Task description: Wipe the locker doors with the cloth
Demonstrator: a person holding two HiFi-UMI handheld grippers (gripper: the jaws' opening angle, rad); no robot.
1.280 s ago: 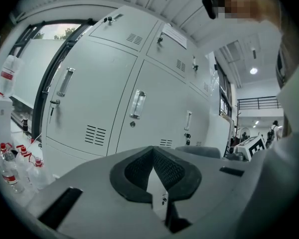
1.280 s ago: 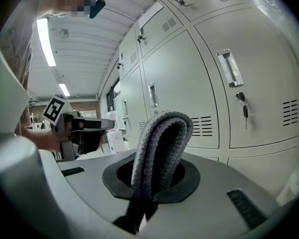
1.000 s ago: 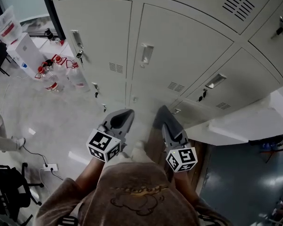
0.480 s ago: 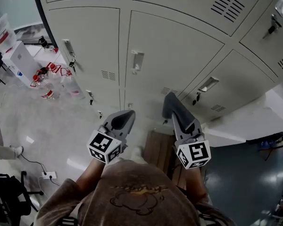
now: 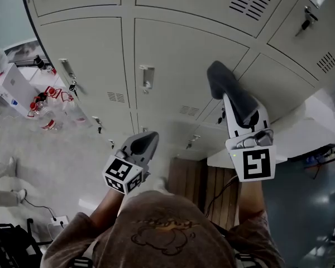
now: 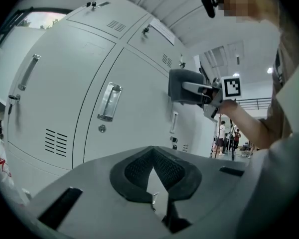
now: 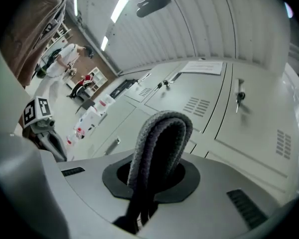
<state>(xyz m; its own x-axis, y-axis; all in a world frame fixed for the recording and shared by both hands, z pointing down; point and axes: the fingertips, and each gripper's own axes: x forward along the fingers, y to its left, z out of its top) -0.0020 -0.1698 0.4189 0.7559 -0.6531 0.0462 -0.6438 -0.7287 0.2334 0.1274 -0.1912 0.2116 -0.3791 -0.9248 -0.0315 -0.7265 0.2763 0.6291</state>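
Clamping the cloth (image 5: 222, 80), right gripper (image 5: 241, 108) hangs near locker doors (image 5: 178, 60); left gripper (image 5: 142, 144) closed.

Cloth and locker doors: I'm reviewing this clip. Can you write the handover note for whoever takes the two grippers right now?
Right gripper: shut on the folded grey cloth, held up close to the locker doors; whether it touches them cannot be told.
Left gripper: shut, empty, held low, pointing at the doors.
Done: cloth is in hand; the doors show no wiping marks either way.
Left: press the cloth on a door and wipe, likely door by door.
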